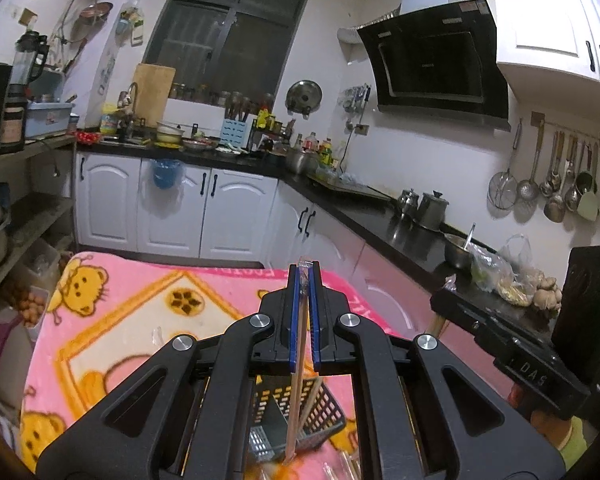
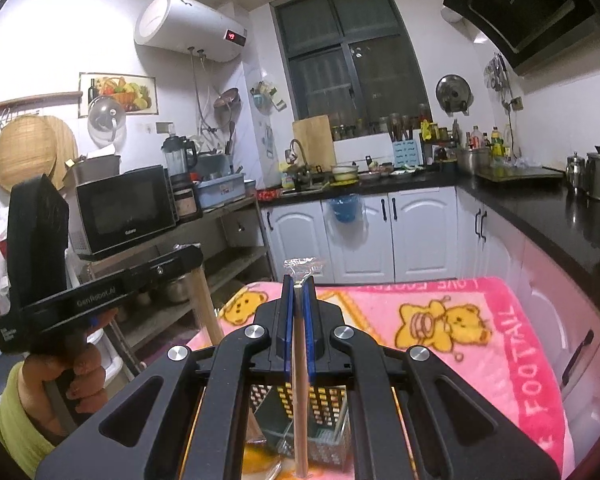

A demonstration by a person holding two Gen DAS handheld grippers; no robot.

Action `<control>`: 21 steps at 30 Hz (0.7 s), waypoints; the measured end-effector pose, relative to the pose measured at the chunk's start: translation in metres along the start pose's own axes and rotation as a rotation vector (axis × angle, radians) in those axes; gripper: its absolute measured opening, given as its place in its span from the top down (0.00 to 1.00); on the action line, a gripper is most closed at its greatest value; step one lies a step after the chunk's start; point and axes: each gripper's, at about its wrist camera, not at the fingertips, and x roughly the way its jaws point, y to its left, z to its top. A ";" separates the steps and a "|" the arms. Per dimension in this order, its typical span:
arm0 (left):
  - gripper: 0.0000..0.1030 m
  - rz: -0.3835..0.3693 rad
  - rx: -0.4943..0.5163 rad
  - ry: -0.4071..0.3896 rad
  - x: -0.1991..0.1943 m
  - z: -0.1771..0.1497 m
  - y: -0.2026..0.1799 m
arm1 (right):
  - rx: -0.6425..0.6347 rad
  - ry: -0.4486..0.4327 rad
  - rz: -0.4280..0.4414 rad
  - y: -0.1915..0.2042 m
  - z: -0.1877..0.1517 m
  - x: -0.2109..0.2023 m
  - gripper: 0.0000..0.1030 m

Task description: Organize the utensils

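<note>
Left wrist view: the left gripper [image 1: 304, 276] has its blue-padded jaws drawn narrow onto a wrapped pair of wooden chopsticks [image 1: 296, 392], which runs down between the pads and ends over a black perforated utensil basket [image 1: 324, 408] standing on a pink bear-print blanket [image 1: 140, 312]; whether the lower tip touches the basket floor cannot be told. A clear wrapper end shows just above the fingertips. At the right edge the right gripper's body appears side-on, well apart from the left jaws. Right wrist view: the right gripper [image 2: 299, 280] is likewise closed narrow on a second wrapped chopstick pair [image 2: 300, 392], held upright, its crinkled clear wrapper [image 2: 303, 266] projecting above the fingertips and its lower end reaching down in front of the same basket [image 2: 320, 412], seen here below the jaws; contact with the basket cannot be confirmed. The person's left hand [image 2: 76, 372], in a yellow-green sleeve, grips the handle of the left gripper at the left of this view, with its chopstick pair hanging beneath. Background: a microwave oven [image 2: 124, 210] on a metal shelf, a wall-mounted water heater [image 2: 188, 26], white cabinets under a black countertop [image 1: 380, 220], a black range hood [image 1: 436, 56], and ladles and skimmers hung on a wall rail [image 1: 552, 184].
</note>
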 end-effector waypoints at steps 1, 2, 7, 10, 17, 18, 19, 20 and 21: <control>0.98 0.004 -0.001 -0.008 0.000 0.002 0.001 | -0.002 -0.005 0.000 0.001 0.002 0.001 0.95; 0.98 0.006 -0.001 -0.011 0.001 0.003 0.002 | -0.004 -0.009 0.001 0.001 0.004 0.002 0.95; 0.98 0.014 -0.012 -0.023 0.005 0.006 0.007 | -0.014 -0.037 0.000 0.006 0.015 0.008 0.95; 0.98 0.017 -0.020 -0.034 0.007 0.007 0.009 | -0.031 -0.054 -0.014 0.009 0.019 0.012 0.95; 0.98 0.022 -0.041 -0.039 0.013 0.003 0.017 | -0.037 -0.068 -0.032 0.007 0.020 0.024 0.95; 0.98 0.023 -0.040 -0.039 0.014 0.003 0.018 | -0.033 -0.067 -0.035 0.007 0.020 0.027 0.95; 0.98 0.024 -0.042 -0.039 0.014 0.003 0.018 | -0.030 -0.066 -0.039 0.006 0.019 0.029 0.95; 0.98 0.025 -0.042 -0.037 0.015 0.002 0.018 | -0.026 -0.064 -0.041 0.004 0.018 0.031 0.95; 0.98 0.025 -0.044 -0.034 0.016 0.000 0.020 | -0.019 -0.062 -0.043 0.003 0.017 0.033 0.95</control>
